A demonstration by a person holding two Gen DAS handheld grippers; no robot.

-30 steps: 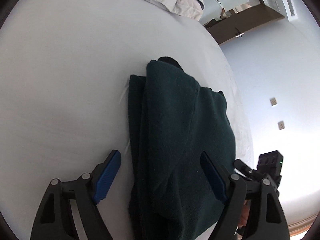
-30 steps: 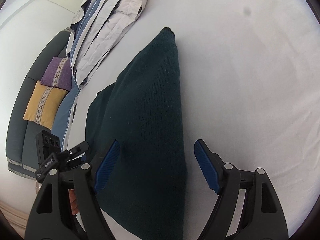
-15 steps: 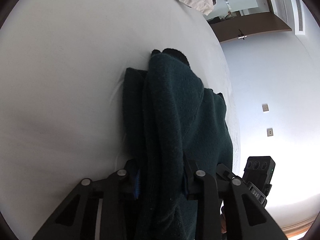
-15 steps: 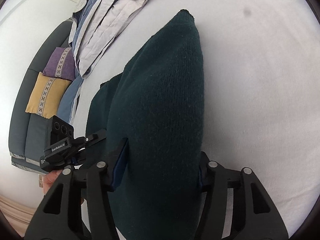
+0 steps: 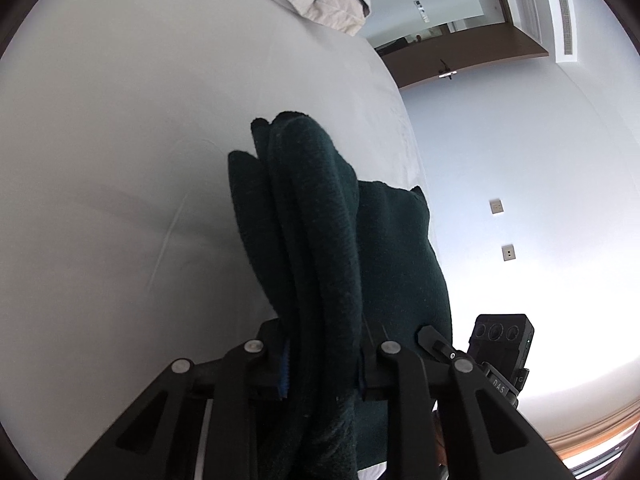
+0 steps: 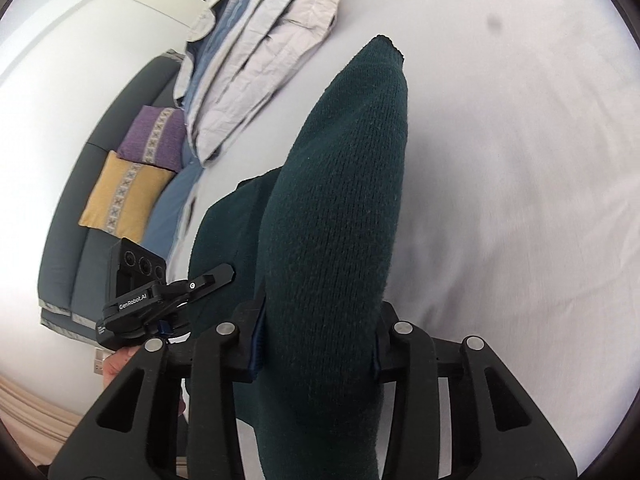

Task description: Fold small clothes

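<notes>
A: White bed sheet [image 6: 520,160] fills the view; folded quilt [image 6: 256,52] at 11 o'clock, grey sofa [image 6: 64,248] at 9.

B: Dark green garment [image 6: 340,220] centre, raised off the sheet. Left gripper [image 5: 324,360] and right gripper [image 6: 316,344] both closing, clamped on it.

White bed sheet [image 6: 520,160] all around, folded duvet [image 6: 256,52] at the far end. Grey sofa [image 6: 76,248] along the wall with a purple cushion [image 6: 154,136] and a yellow cushion [image 6: 120,196]. Open door [image 5: 472,56], two wall sockets [image 5: 496,207].

Left tool [image 5: 323,364] closing on dark green knit [image 5: 316,216], white bed [image 5: 120,160] beneath
</notes>
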